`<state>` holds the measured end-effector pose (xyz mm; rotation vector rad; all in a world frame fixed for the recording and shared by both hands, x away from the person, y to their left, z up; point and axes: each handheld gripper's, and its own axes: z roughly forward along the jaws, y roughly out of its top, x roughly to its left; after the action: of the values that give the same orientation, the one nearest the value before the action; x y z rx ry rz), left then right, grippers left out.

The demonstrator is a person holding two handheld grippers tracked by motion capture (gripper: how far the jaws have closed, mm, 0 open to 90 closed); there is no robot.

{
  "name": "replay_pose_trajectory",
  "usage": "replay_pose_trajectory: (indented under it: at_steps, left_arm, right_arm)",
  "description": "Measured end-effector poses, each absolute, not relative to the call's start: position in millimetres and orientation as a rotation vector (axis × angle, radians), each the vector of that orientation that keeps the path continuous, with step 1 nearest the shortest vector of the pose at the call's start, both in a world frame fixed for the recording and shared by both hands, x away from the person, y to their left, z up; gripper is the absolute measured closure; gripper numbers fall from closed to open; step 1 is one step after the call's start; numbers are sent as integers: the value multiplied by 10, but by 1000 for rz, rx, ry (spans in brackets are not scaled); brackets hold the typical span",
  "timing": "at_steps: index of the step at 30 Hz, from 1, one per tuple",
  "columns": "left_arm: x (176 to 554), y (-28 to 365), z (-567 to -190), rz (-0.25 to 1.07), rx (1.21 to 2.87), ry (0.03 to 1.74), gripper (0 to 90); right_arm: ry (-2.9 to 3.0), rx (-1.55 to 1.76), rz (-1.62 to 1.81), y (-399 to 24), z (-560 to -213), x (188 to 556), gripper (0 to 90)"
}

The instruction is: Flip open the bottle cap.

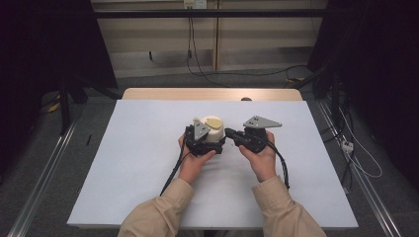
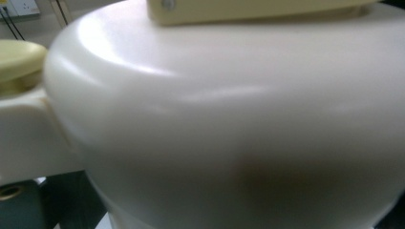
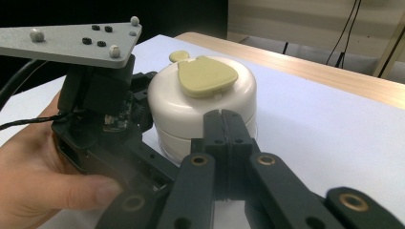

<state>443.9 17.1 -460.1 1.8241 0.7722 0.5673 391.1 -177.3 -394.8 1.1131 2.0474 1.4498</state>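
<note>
A cream round container (image 2: 229, 124) looms close — pale yellow lid tab (image 2: 248, 9) on top.

A cream-white container (image 1: 213, 132) with a pale yellow lid flap (image 3: 206, 75) sits on a white sheet (image 1: 138, 163) over a light wooden worktop (image 1: 197, 94), between black grippers with grey plates.

Both arms wear loose beige sleeves (image 1: 158, 210) with buttoned-looking cuffs at the wrists. Each hand carries a black gripper, the left gripper (image 1: 201, 140) and the right gripper (image 1: 232, 134), built of bolted links with brass-coloured pivot bushings. A grey three-cornered plate (image 1: 262, 122) studded with small balls and dark screws tops each, and a black cable (image 1: 282, 165) trails back.
</note>
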Motion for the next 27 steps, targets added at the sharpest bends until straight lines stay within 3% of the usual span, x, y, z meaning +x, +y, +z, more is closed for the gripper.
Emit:
replay_pose_trajectory:
  at_steps: [27]
  left_arm:
    - [4432,159,-4602,572,1827,776,48]
  right_arm:
    - [2076,1072,1397,-1668,-3921,4025,900]
